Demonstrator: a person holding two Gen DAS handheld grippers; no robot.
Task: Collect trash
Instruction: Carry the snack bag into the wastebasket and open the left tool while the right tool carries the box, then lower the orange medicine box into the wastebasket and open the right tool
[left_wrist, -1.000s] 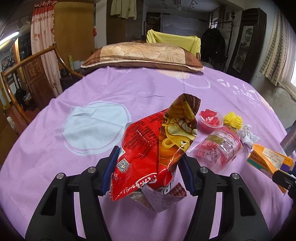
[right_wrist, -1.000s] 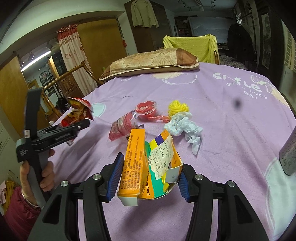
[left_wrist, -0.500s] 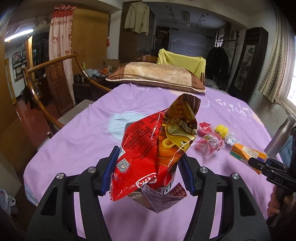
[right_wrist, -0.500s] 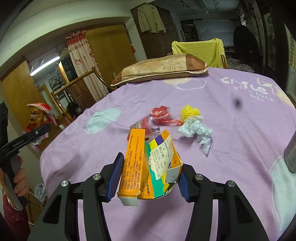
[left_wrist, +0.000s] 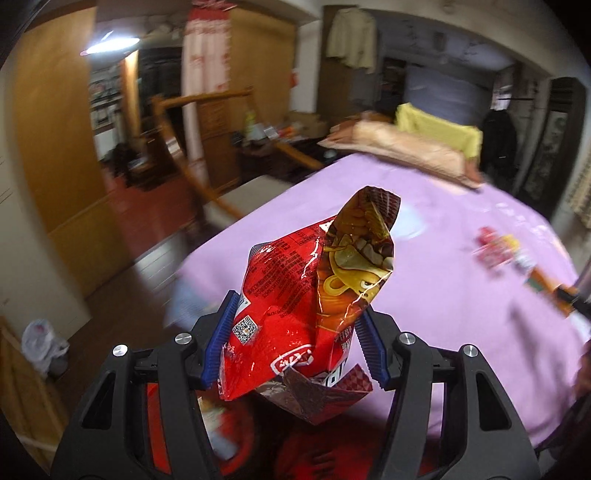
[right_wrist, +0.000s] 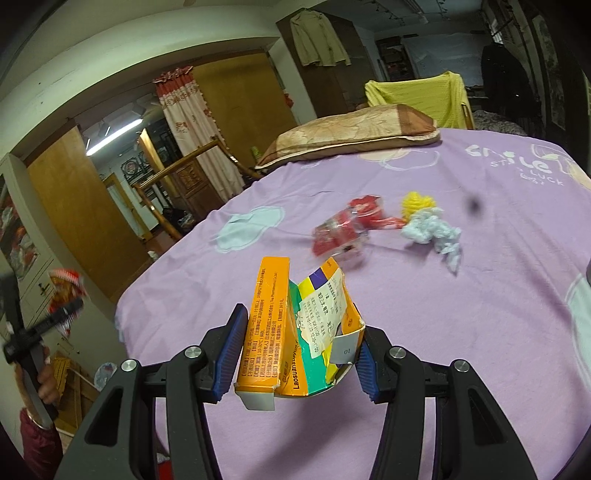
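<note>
My left gripper (left_wrist: 293, 341) is shut on a red and gold snack bag (left_wrist: 310, 295) and holds it in the air off the left edge of the purple bed (left_wrist: 443, 295). It also shows at the far left of the right wrist view (right_wrist: 55, 317). My right gripper (right_wrist: 299, 354) is shut on a crushed orange and green carton (right_wrist: 291, 339), held above the bed's near part. On the bed lie a clear wrapper with red bits (right_wrist: 340, 236), a red cup (right_wrist: 367, 206), a yellow ball (right_wrist: 417, 203) and a crumpled white tissue (right_wrist: 432, 232).
A brown pillow (right_wrist: 351, 140) lies at the bed's far end, with a yellow-draped chair (right_wrist: 417, 96) behind it. A wooden rail (left_wrist: 199, 177) and wood doors stand left of the bed. A white plastic bag (left_wrist: 40, 343) sits on the floor. Something red (left_wrist: 236, 435) is blurred below my left gripper.
My left gripper has swung left and back off the bed with the snack bag, now over the floor. My right gripper has drawn back a little with the carton.
</note>
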